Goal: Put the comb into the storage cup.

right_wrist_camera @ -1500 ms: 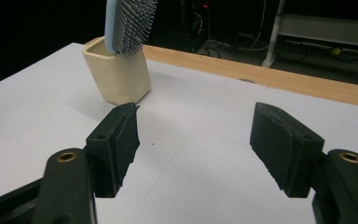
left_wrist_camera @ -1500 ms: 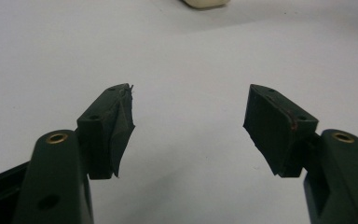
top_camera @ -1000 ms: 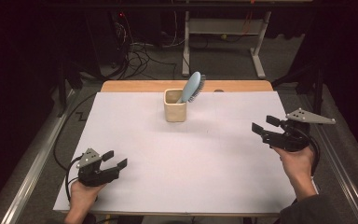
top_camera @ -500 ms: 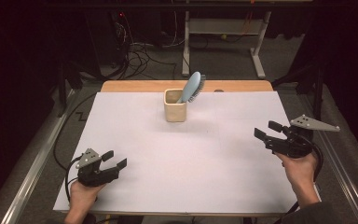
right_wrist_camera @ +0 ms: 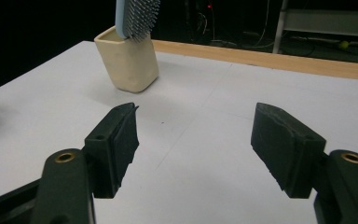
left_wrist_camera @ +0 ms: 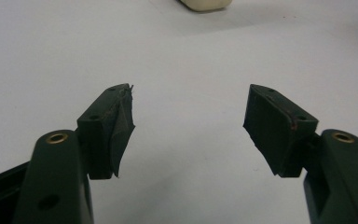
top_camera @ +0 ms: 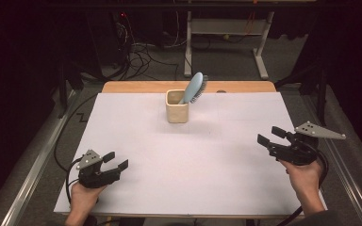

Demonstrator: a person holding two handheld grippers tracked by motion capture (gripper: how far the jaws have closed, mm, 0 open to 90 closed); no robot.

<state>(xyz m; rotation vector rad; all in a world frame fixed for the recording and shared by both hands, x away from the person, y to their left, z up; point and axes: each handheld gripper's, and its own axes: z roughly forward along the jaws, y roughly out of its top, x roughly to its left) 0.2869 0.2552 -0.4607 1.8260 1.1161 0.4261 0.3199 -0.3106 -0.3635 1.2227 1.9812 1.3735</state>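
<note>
The brush stands in the cup at the far middle, leaning right. The right gripper is nearer than the left gripper; both are wide open and hold nothing.

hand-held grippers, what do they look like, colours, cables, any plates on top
Both are black. The left hand-held gripper and the right hand-held gripper each carry a grey three-cornered plate on top and trail a black cable. Close up, each has two blocky jaws faced with dark pads, small screw holes in the blocks and a brass-coloured ring at each jaw's base. No sleeves are visible over the hands.
</note>
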